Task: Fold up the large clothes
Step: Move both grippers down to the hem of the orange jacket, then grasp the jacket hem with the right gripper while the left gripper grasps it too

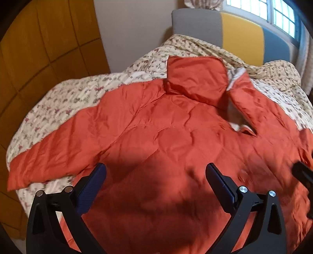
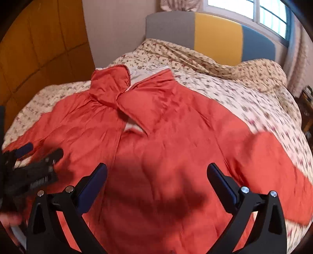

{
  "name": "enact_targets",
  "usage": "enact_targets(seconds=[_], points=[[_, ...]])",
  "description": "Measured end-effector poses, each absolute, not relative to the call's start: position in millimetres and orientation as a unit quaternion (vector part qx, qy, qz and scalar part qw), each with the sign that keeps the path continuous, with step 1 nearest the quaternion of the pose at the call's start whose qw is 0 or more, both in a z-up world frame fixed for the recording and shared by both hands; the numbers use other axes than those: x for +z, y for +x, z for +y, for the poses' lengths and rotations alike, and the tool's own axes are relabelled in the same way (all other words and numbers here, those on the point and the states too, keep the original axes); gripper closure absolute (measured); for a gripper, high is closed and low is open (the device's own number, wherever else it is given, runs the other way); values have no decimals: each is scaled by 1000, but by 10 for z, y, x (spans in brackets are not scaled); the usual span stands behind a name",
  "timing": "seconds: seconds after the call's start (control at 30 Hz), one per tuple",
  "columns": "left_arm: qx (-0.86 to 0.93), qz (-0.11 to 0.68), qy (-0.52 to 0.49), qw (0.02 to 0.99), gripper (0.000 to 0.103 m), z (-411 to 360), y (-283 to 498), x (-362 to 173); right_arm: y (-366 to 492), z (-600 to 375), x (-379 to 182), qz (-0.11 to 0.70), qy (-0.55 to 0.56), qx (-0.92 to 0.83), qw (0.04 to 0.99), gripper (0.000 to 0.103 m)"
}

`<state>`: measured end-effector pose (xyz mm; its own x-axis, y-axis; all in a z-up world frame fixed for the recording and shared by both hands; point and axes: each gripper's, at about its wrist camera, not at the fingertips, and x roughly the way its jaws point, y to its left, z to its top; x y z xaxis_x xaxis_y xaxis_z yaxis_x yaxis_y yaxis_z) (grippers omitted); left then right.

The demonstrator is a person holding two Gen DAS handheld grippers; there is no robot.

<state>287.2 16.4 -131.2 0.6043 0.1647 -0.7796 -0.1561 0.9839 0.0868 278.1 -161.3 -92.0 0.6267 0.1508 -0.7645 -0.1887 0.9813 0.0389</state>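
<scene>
A large orange-red padded jacket [image 1: 166, 136] lies spread front-up on a bed, hood [image 1: 195, 78] toward the headboard, one sleeve [image 1: 49, 156] stretched out to the left. It also shows in the right wrist view [image 2: 166, 146], with its other sleeve [image 2: 273, 166] out to the right. My left gripper [image 1: 156, 172] is open and empty above the jacket's lower left body. My right gripper [image 2: 156, 172] is open and empty above the lower right body. The left gripper shows at the left edge of the right wrist view [image 2: 39, 158].
The bed has a floral cover [image 2: 234, 93] and a grey, yellow and blue headboard [image 2: 215, 33]. An orange wardrobe [image 1: 39, 48] stands to the left. A window [image 2: 254, 11] with a curtain is at the back right.
</scene>
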Motion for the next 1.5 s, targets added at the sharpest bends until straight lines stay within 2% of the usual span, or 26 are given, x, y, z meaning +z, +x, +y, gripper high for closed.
enact_targets(seconds=[0.27,0.33,0.47,0.6,0.67,0.8,0.93,1.0,1.03,1.07,1.13,1.27,1.37,1.5], points=[[91,454,-14,886,3,243,3013,-1616,3794,-1196,-1281,431,-69,65,897,2],[83,449,-16,890,3,261,2984,-1621,3866,-1374,-1303,430,-41,29,901,2],[78,447,-25,891,3,287,2978,-1613,3789,-2044,-1397,445,91,-1,891,2],[68,447,-44,891,3,321,3037,-1563,3630,-2619,-1506,460,143,-51,875,2],[54,439,-62,894,3,349,3088,-1488,3551,-2767,-1416,444,150,-45,882,2],[48,411,-102,905,3,429,3307,-1267,3516,-2830,-1101,363,181,27,914,2],[71,389,-130,909,3,449,3667,-964,3931,-2651,-1017,362,194,90,907,2],[63,378,-141,913,3,428,3880,-797,4079,-2521,-1082,376,196,93,901,11],[61,373,-142,915,3,407,3945,-742,4157,-2490,-1121,382,194,95,898,27],[62,370,-140,916,3,390,4002,-703,4246,-2462,-1181,393,191,101,894,53],[56,364,-139,919,3,327,4163,-608,4277,-2439,-1270,405,189,114,887,82],[42,368,-148,917,3,189,4475,-581,4013,-2483,-1398,399,155,106,897,88],[42,387,-136,911,3,60,4730,-690,3831,-2598,-1526,403,158,92,897,88],[42,442,-113,889,29,80,4907,-1001,3728,-2736,-1653,397,189,83,894,88]])
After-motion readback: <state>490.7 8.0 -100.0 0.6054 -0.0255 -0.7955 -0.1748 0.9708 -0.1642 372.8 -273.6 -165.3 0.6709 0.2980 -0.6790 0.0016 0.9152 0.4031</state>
